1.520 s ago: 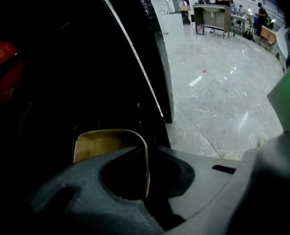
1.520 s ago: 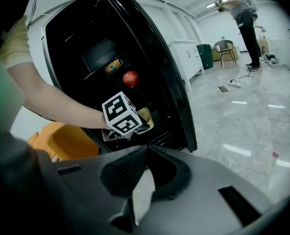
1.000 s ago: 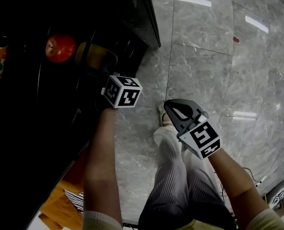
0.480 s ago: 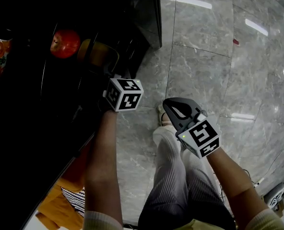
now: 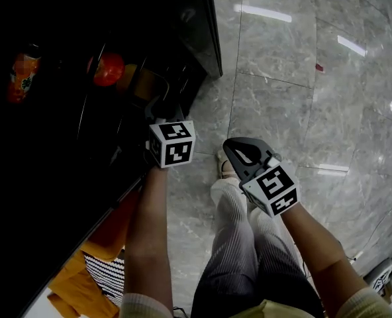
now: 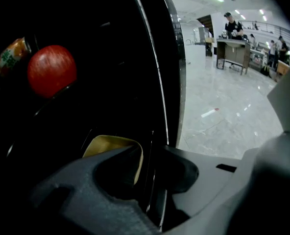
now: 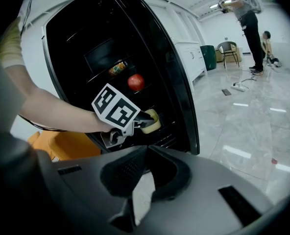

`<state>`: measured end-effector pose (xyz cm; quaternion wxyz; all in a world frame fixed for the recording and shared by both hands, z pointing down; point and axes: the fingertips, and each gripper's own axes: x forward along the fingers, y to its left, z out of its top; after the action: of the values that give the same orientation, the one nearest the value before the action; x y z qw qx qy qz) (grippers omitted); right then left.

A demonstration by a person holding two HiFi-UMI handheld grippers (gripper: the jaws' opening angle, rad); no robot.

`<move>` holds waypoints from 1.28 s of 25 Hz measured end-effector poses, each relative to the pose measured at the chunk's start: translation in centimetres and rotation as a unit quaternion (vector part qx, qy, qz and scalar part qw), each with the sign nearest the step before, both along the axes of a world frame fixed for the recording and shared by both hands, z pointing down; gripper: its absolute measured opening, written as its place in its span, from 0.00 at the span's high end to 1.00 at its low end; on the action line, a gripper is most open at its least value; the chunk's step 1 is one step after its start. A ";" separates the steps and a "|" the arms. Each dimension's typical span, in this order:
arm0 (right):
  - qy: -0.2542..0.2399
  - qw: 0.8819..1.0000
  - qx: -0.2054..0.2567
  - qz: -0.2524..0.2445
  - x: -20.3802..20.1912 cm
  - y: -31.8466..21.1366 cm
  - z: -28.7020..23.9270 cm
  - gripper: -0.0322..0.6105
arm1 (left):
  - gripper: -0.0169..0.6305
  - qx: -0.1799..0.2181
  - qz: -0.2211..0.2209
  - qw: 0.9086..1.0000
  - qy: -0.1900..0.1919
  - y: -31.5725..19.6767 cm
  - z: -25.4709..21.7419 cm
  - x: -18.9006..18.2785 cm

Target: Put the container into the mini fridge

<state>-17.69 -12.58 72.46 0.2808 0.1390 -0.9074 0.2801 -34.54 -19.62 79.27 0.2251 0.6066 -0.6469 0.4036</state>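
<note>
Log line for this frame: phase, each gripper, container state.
phase: placing | left gripper: shut on container rim, inside mini fridge | right gripper: shut, empty, outside fridge | container: not released

The left gripper has carried the yellow container slightly deeper into the mini fridge.

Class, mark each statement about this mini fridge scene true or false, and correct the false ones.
1. The left gripper grips the yellow container. True.
2. A red apple sits inside the mini fridge. True.
3. The right gripper holds the apple. False: its jaws are together on nothing, above the floor.
4. The mini fridge is closed. False: it stands open, interior showing.
</note>
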 end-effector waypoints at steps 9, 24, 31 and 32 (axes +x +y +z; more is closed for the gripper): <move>0.001 1.000 0.002 0.003 -0.5 -0.7 -3.8 0.90 | 0.91 0.022 -0.092 0.991 0.096 2.1 -5.3 2.4; -0.009 0.999 0.032 0.002 0.8 -0.5 -12.6 0.90 | 0.92 0.016 -0.130 0.981 0.141 6.5 -14.3 6.9; -0.011 0.999 0.053 -0.002 2.2 0.8 -16.2 0.90 | 0.92 0.017 -0.107 0.984 0.143 9.5 -18.2 10.5; -0.012 0.998 0.055 -0.001 2.6 0.9 -16.9 0.90 | 0.92 0.021 -0.104 0.984 0.140 9.8 -19.2 11.1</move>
<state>-15.08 -11.66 55.60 0.2616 0.1503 -0.9249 0.2315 -23.43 -9.80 60.10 0.3410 0.5913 -0.6769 0.2753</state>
